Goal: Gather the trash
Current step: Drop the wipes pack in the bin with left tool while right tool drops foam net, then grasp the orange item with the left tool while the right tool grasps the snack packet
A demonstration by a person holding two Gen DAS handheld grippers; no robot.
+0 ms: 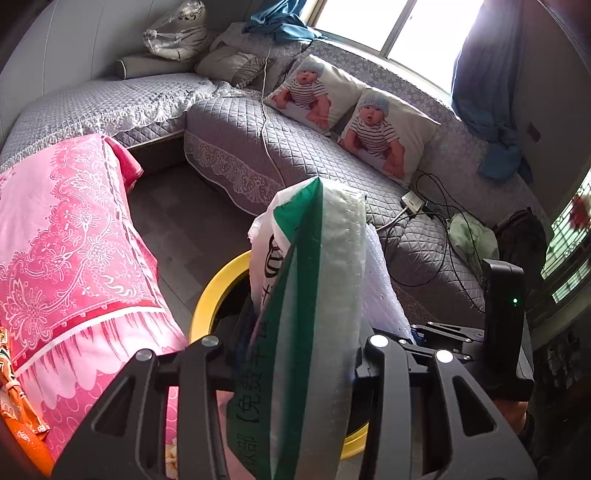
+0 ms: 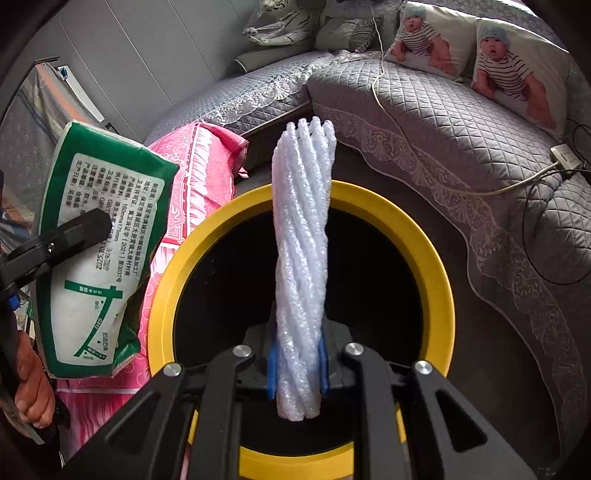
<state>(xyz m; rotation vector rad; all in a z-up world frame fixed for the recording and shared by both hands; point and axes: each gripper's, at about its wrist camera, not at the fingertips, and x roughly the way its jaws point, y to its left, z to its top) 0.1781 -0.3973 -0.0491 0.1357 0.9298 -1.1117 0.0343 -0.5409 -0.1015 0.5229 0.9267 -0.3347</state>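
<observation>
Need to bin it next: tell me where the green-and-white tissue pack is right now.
In the right wrist view, the tissue pack hangs at far left, clamped in the left gripper, just left of the yellow-rimmed bin and in front of the pink cloth.

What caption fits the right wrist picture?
Right gripper holds twisted white foam netting over the yellow-rimmed trash bin.

A grey quilted corner sofa [image 1: 236, 147] with two baby-print cushions [image 1: 317, 92] sits under a bright window [image 1: 399, 26]; blue curtains [image 1: 484, 92], pale wall [image 2: 155, 55], dark floor [image 1: 192, 221].
</observation>
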